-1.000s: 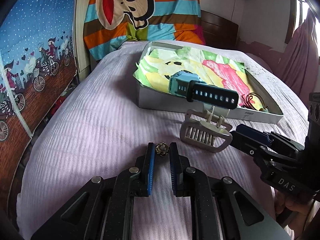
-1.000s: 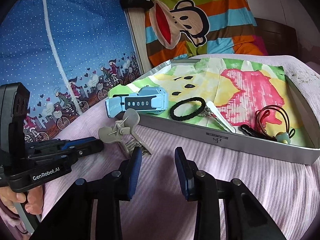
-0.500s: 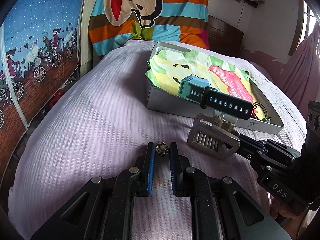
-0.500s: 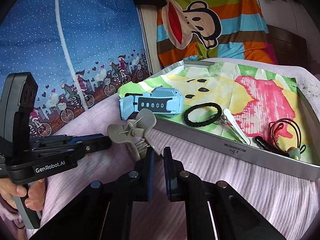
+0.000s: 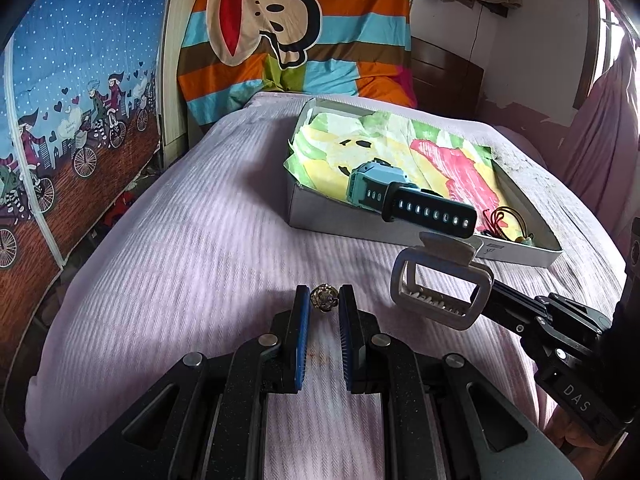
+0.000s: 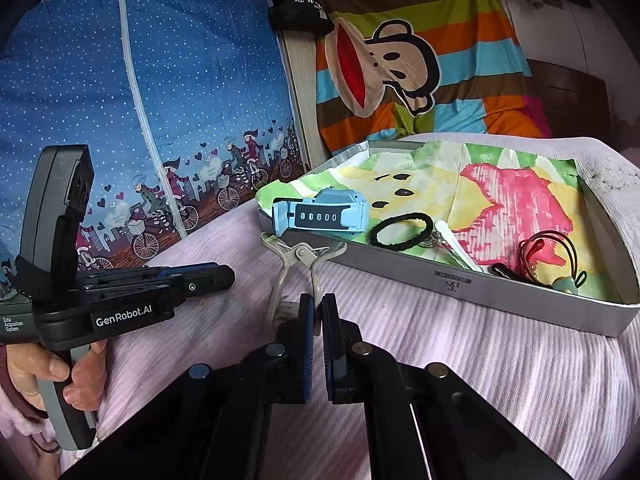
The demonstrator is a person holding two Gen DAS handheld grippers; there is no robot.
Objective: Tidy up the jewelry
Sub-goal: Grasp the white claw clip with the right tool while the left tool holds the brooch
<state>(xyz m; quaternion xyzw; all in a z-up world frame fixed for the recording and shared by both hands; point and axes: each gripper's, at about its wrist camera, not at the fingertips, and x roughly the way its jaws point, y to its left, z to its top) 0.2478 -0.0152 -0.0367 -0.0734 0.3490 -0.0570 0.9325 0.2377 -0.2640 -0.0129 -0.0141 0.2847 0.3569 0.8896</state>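
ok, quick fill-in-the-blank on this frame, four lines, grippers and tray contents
1. The right gripper is shut on the grey plastic ____ clip.
2. The left gripper holds a small round gold ____ between its pads.
3. The light blue ____ lies partly over the edge of the white cardboard tray.
4. Inside the tray, the black ____ tie lies right of it.

Missing: hair; bead; watch; hair
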